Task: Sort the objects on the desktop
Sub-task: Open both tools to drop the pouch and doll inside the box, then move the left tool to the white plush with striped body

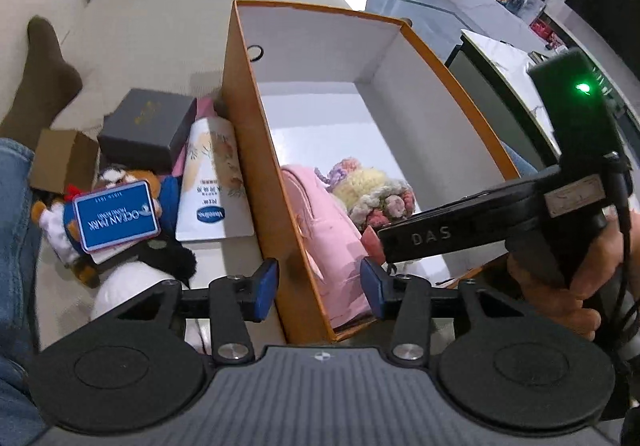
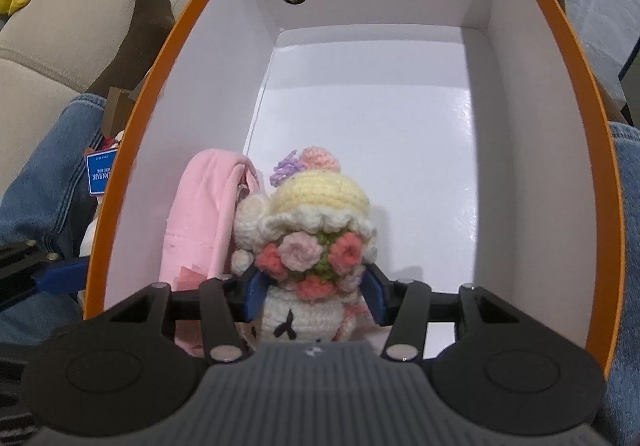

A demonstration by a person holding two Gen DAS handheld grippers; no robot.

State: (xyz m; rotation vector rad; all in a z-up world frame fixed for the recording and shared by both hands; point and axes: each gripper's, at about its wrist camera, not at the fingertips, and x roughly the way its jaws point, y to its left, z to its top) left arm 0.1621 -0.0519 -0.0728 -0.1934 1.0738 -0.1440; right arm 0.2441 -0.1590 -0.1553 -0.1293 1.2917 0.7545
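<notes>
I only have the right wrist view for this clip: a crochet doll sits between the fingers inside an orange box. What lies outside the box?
Observer: Beside the orange box lie a dark grey gift box, a floral white packet, a small brown carton and a plush toy with a blue Ocean Park tag.
Reviewer: Where is the left gripper?
Observer: The left gripper is open, straddling the box's near wall, one pad outside and one inside.
Reviewer: Who holds the right gripper?
Observer: A bare hand wraps the right gripper's handle, above the crochet doll.
</notes>
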